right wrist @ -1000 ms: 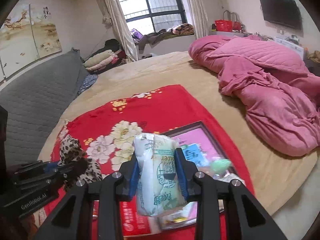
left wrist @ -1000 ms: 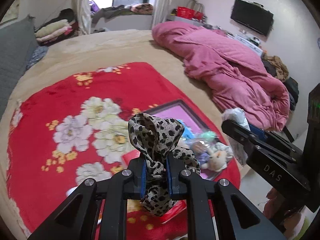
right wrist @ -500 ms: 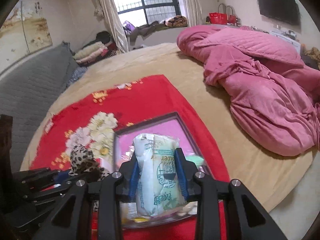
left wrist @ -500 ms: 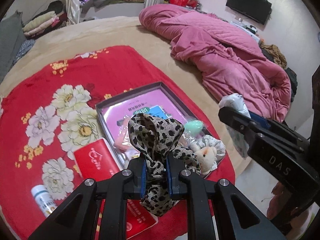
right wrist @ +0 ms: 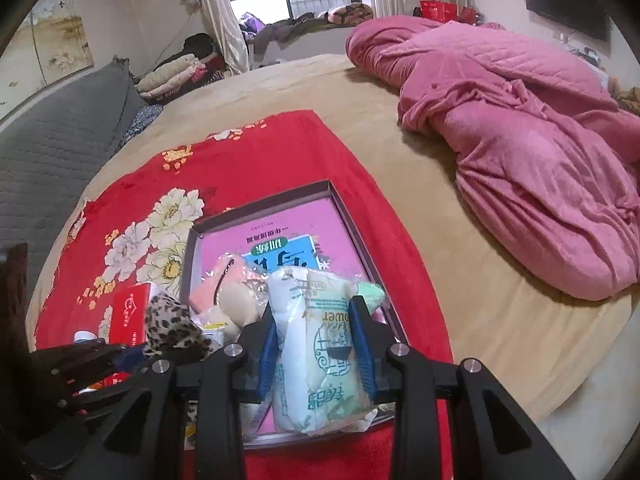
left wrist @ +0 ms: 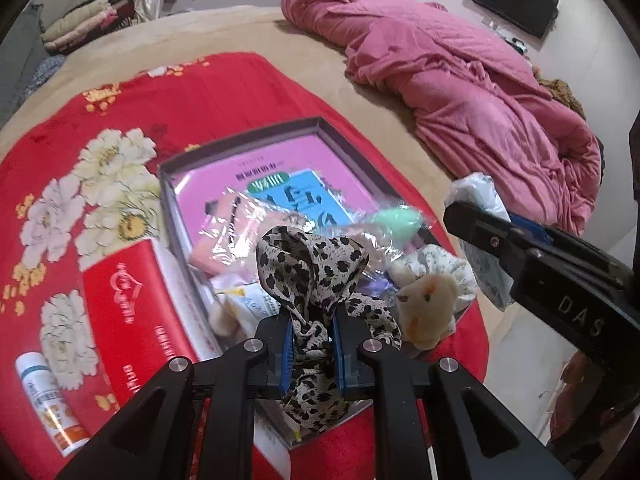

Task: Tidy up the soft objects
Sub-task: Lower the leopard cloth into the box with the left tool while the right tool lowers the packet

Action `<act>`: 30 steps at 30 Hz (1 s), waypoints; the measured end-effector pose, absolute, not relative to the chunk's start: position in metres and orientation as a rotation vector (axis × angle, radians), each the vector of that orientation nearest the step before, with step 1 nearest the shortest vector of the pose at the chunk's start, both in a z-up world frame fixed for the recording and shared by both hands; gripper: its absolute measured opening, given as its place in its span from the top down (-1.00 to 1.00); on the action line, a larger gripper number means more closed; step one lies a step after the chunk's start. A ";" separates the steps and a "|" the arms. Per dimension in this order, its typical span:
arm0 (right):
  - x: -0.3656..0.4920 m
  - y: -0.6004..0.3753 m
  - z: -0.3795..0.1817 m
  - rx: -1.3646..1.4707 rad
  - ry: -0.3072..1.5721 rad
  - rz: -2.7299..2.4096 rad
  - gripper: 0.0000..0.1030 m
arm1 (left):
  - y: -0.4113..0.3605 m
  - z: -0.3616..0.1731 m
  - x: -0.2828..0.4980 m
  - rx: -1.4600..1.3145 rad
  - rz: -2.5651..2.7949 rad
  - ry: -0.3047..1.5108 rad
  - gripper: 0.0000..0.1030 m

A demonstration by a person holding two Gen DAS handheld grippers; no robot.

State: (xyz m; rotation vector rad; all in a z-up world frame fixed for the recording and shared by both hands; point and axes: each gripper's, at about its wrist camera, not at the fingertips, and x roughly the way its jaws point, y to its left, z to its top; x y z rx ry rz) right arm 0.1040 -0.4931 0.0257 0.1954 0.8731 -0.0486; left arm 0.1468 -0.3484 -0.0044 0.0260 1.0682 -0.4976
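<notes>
Left hand-held gripper (left wrist: 311, 334) clamps leopard scarf (left wrist: 312, 268), right hand-held gripper (right wrist: 316, 344) clamps tissue pack (right wrist: 316, 344), both above crowded tray (left wrist: 240, 142). Risk: dropped items snag wrappers, spill over rim.

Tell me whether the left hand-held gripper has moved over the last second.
Yes. The left hand-held gripper, clamping the leopard-print cloth, has advanced toward the grey tray, which now lies directly beneath it.

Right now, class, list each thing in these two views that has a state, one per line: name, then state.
Left gripper: jaws shut on leopard-print cloth.
Right gripper: jaws shut on wrapped towel pack.
Grey tray: open, partly filled.
Plush toy: lying in tray.
Red box: closed, beside tray.
White bottle: lying on red blanket.
</notes>
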 end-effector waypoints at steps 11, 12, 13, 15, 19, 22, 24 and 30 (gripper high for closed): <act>0.136 -0.503 -0.021 0.171 0.990 -0.093 0.32 | -0.364 -0.031 0.170 0.027 -0.537 1.140 0.67; 0.137 -0.503 -0.022 0.171 0.993 -0.094 0.32 | -0.366 -0.033 0.171 0.030 -0.541 1.142 0.67; 0.139 -0.504 -0.024 0.172 0.996 -0.097 0.32 | -0.366 -0.033 0.171 0.029 -0.541 1.145 0.67; 0.142 -0.503 -0.025 0.169 0.994 -0.098 0.32 | -0.366 -0.035 0.172 0.018 -0.546 1.148 0.67; 0.150 -0.498 -0.026 0.164 0.994 -0.094 0.32 | -0.367 -0.037 0.173 0.016 -0.551 1.152 0.67; 0.155 -0.494 -0.025 0.164 1.001 -0.068 0.31 | -0.366 -0.038 0.173 0.012 -0.558 1.152 0.67; 0.156 -0.491 -0.025 0.165 1.007 -0.048 0.31 | -0.365 -0.038 0.174 0.004 -0.561 1.156 0.67; 0.157 -0.485 -0.025 0.172 1.030 -0.025 0.25 | -0.362 -0.038 0.175 -0.010 -0.562 1.161 0.63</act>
